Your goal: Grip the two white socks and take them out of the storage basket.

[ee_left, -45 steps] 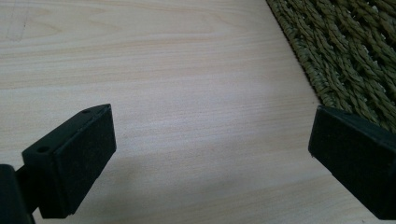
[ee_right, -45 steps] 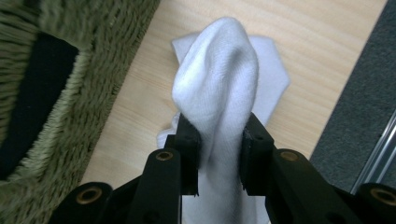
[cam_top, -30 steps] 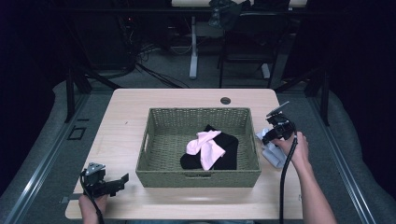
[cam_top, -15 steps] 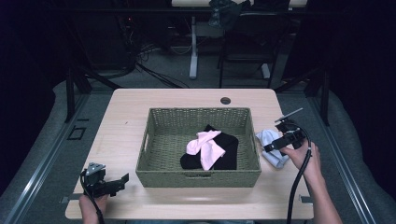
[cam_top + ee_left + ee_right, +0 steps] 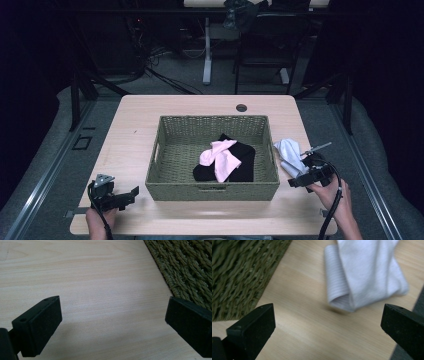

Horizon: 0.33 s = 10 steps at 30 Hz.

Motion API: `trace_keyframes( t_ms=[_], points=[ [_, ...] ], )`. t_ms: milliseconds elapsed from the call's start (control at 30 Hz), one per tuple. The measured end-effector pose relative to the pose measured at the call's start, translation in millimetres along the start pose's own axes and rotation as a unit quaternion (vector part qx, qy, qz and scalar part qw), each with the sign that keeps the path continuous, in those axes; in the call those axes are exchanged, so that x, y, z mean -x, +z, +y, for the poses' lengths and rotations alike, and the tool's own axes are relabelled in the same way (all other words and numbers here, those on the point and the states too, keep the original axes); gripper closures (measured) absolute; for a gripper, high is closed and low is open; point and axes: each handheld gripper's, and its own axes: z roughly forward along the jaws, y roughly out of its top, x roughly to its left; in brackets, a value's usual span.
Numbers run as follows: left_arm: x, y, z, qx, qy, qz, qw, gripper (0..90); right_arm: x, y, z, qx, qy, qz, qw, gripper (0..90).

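Observation:
A green woven basket [image 5: 212, 192] stands mid-table and holds a pink sock [image 5: 220, 158] lying over a black garment [image 5: 246, 161]. A white sock [image 5: 289, 152] lies folded on the wood just right of the basket. My right gripper [image 5: 300, 176] is near the sock's near end. Its jaws have just been opening and now stand open with nothing between them. In the right gripper view the gripper [image 5: 328, 312] faces the sock [image 5: 362, 272], which lies beyond the tips, with the basket [image 5: 242, 272] at left. My left gripper [image 5: 132, 196] rests open at the front left. In its own view the gripper [image 5: 112, 307] spans bare wood beside the basket [image 5: 190, 270].
The light wooden table [image 5: 135, 130] has a round cable hole [image 5: 241, 107] near its far edge. Its right edge runs close to my right hand. Dark chairs and desk legs [image 5: 206, 55] stand on the floor beyond the table.
The right gripper let go of the white sock, opened wide and drew back toward the near edge. The sock now lies on the table. The left gripper has not moved.

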Motion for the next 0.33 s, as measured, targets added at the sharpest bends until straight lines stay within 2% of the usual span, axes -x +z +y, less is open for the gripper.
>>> trace_keyframes(
  t_ms=[33, 67, 233, 267, 300, 333],
  points=[
    [0.3, -0.5, 0.5, -0.002, 0.002, -0.001, 1.0, 0.9, -0.7, 0.7, -5.1, 0.014, 0.002, 0.017, 0.9997, 0.0],
    [0.8, -0.7, 0.7, 0.0, 0.003, -0.002, 1.0, 0.9, -0.3, 1.4, -8.2, 0.014, 0.001, 0.019, 0.9997, 0.0],
    [2.2, -1.6, 1.9, 0.004, 0.007, -0.006, 1.0, 0.9, -1.4, 10.3, -16.6, 0.007, -0.003, 0.005, 1.0, 0.0],
    [2.2, -1.8, 2.0, 0.003, 0.007, -0.006, 0.9999, 0.9, -1.9, 11.6, -17.9, 0.016, 0.005, 0.006, 0.9998, 0.0],
    [1.8, -2.2, 2.4, 0.0, 0.008, -0.007, 0.9999, 0.9, -0.4, 10.5, -17.7, 0.004, -0.004, 0.004, 1.0, 0.0],
    [1.7, -1.2, 2.1, 0.005, 0.005, -0.005, 1.0, 0.9, 0.2, 11.8, -18.4, 0.011, -0.004, 0.004, 0.9999, 0.0]
  ],
)
